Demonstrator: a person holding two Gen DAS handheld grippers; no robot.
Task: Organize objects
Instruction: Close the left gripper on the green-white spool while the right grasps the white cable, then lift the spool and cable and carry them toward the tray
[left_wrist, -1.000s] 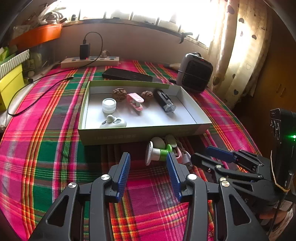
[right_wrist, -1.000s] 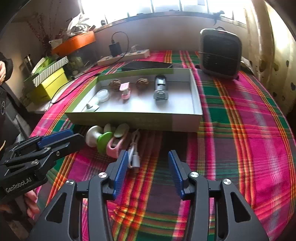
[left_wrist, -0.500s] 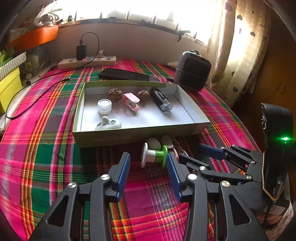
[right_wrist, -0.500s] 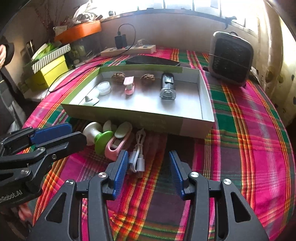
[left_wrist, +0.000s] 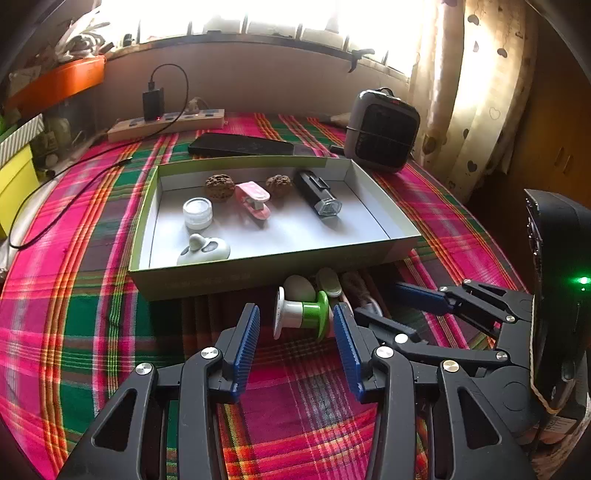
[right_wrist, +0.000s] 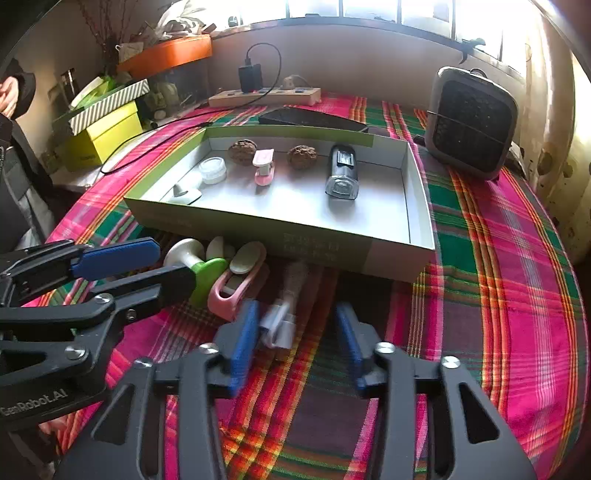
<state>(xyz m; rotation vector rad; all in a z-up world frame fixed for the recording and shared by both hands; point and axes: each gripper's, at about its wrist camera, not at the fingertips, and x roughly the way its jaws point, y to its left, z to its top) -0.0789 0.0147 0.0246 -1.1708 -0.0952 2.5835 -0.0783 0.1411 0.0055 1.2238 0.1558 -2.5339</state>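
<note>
Our left gripper (left_wrist: 295, 332) sits low over the bench with its jaws spread wide, nothing between them. Just ahead of its blue pads lies the white-and-green spool-shaped thing (left_wrist: 301, 313) on its side, close to the right pad but we can't tell if it touches.

Our right gripper (right_wrist: 295, 334) is wide open too, hovering over the white USB cable (right_wrist: 282, 314), whose plug end lies between the tips, nearer the left one. That view is a bit blurred, so we can't say if there's contact.

Just left of the cable is the pink clip (right_wrist: 236, 284), packed in with the spool and a small white piece, all right up against the front wall of the green cardboard tray (right_wrist: 332, 251).

Inside the tray: a black bike light (left_wrist: 319, 194), two walnuts (left_wrist: 219, 186), another pink clip (left_wrist: 255, 199), a little clear jar (left_wrist: 198, 213) and a white hook-like piece (left_wrist: 203, 251).

Behind the tray on the plaid tablecloth (left_wrist: 74, 314) sit a small heater (left_wrist: 382, 134) and a power strip (left_wrist: 166, 123).
</note>
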